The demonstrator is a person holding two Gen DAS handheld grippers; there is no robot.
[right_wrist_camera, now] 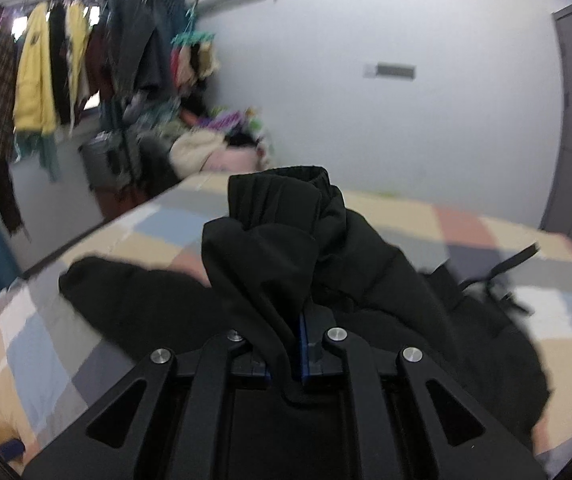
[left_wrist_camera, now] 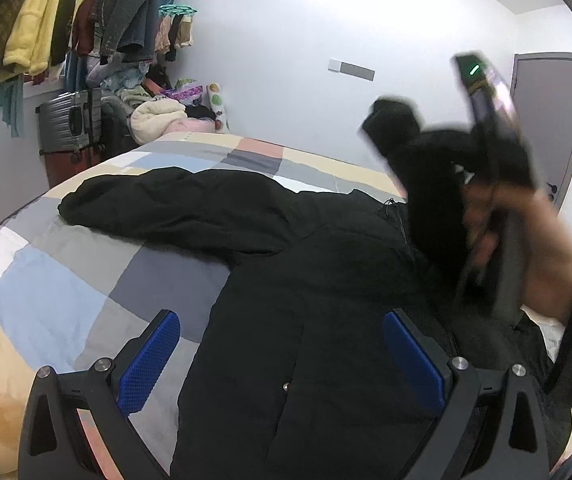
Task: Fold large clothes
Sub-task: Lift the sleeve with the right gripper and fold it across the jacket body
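Right wrist, right gripper (right_wrist_camera: 286,354) jaws clamping black jacket (right_wrist_camera: 270,248)

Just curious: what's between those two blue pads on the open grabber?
In the left wrist view, the black coat lies on the bed between the left gripper pads, untouched.

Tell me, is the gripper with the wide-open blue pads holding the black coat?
No, the left gripper hangs open above the black coat, its blue pads spread apart and gripping nothing.

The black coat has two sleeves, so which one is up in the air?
The sleeve pinched in the right gripper is lifted. The other sleeve lies flat on the checkered bed, stretched left.
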